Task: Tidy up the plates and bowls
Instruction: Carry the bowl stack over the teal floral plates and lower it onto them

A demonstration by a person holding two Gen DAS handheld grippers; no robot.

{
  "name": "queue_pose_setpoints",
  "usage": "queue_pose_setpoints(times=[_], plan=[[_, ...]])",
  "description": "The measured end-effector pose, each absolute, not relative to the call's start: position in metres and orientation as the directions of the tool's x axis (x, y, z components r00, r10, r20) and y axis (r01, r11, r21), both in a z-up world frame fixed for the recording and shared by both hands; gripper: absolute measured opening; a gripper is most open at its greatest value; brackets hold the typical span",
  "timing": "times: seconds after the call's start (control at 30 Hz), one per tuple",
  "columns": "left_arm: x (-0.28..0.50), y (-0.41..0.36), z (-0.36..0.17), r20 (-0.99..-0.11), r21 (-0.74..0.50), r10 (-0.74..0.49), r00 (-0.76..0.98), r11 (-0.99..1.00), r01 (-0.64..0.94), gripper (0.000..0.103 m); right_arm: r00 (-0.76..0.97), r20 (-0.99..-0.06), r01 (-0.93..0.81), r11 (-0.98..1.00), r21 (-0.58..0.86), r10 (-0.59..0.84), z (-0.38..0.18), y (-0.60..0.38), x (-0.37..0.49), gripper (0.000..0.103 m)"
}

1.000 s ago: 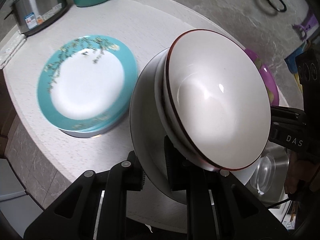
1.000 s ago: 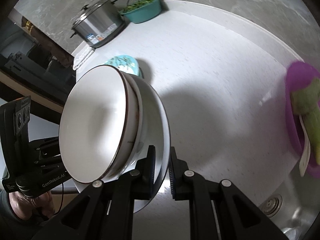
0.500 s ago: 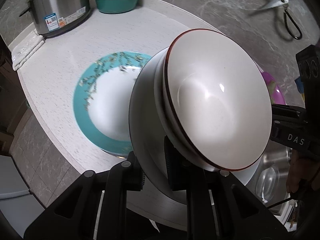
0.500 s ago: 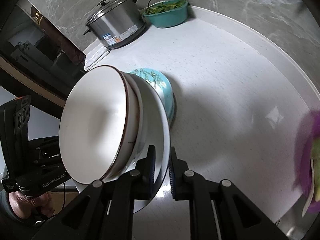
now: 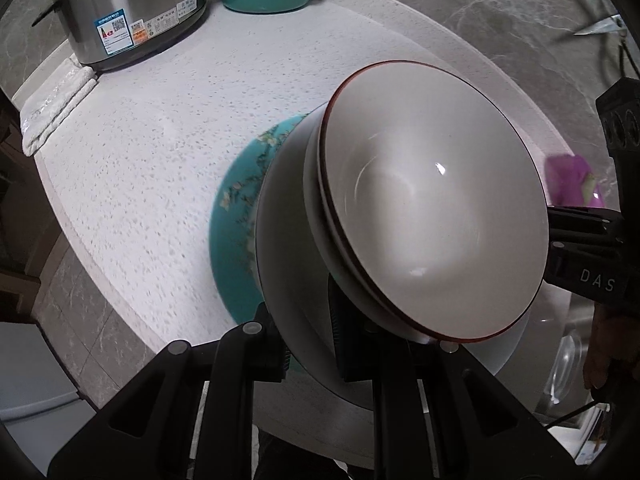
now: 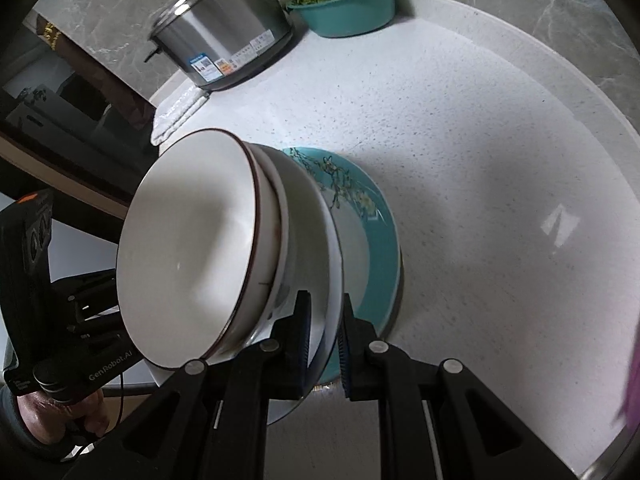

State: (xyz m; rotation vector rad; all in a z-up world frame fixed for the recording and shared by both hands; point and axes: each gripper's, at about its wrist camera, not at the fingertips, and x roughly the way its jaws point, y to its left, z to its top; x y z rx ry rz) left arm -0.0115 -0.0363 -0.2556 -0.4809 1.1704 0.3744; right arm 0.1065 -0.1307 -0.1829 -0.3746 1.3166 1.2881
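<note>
A white plate (image 5: 280, 280) carries two stacked white bowls with dark red rims (image 5: 432, 208), and the whole stack is held in the air, tilted. My left gripper (image 5: 308, 328) is shut on the plate's rim on one side. On the opposite side my right gripper (image 6: 324, 320) is shut on the same white plate (image 6: 320, 240), with the bowls (image 6: 192, 248) to its left. A teal plate with a flower pattern (image 5: 236, 216) lies on the white counter, partly hidden behind the held stack. In the right wrist view that teal plate (image 6: 376, 240) shows just beyond the stack.
A steel pot (image 6: 224, 36) and a teal basin of greens (image 6: 344, 4) stand at the back of the counter. A folded white cloth (image 5: 56, 108) lies at its left end. A purple dish (image 5: 572, 176) and a sink (image 5: 568, 360) are to the right.
Both grippers have carried the stack across the counter toward the teal plate, which now lies partly behind it. The pot and basin have come nearer; the purple dish has slid out to the side.
</note>
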Motion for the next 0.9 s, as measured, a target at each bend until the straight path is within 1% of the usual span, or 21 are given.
queue_pose_setpoints(times=[0.43, 0.9], plan=[[0.003, -0.01, -0.29, -0.948, -0.169, -0.001, 0.319, 0.85, -0.499, 0.014, -0.266, -0.863, -0.816, 0.376, 0.439, 0.43, -0.209, -0.116, 0.108, 0.014], [0.005, -0.017, -0.3, -0.945, -0.158, 0.015, 0.326, 0.853, -0.498, 0.014, -0.27, -0.863, -0.818, 0.372, 0.44, 0.427, -0.218, -0.115, 0.109, 0.014]])
